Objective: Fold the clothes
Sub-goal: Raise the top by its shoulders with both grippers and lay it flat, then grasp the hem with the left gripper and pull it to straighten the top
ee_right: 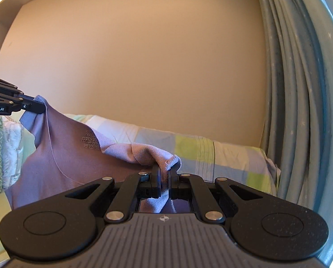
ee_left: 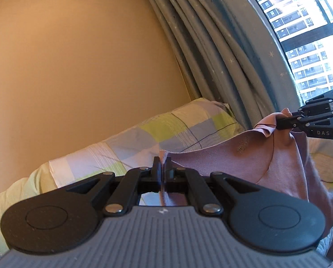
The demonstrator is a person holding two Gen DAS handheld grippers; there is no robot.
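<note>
Fabric first, through your left wrist camera: the left gripper [ee_left: 162, 167] has its jaws pressed together on a thin edge of the mauve shirt [ee_left: 222, 158], which runs out to the right of the fingers and rises to the right gripper [ee_left: 282, 122], also clamped on a bunched corner. The shirt hangs between the two, lifted above the checked bedding [ee_left: 144, 134] that lies ahead and below; the curtain [ee_left: 211, 44] and window [ee_left: 300, 33] stand beyond on the right.

Through your right wrist camera, the right gripper [ee_right: 165, 174] is closed on a thick, rolled wad of the shirt [ee_right: 77, 156], much more cloth than the left one has. To its left the cloth sags in a curve, printed care label showing, up to the left gripper [ee_right: 40, 107], which pinches a corner at about the same height. The bedding [ee_right: 211, 154] lies straight ahead under the plain wall [ee_right: 144, 55].

By my reading you are holding the garment up by two points of its upper edge, though which fold this serves cannot be settled here. To handle it well, keep both grips firm, draw the grippers apart until the sagging edge runs straight, and hold them level so the shirt hangs square. Watch the left pinch: it is shallow and could slip.
</note>
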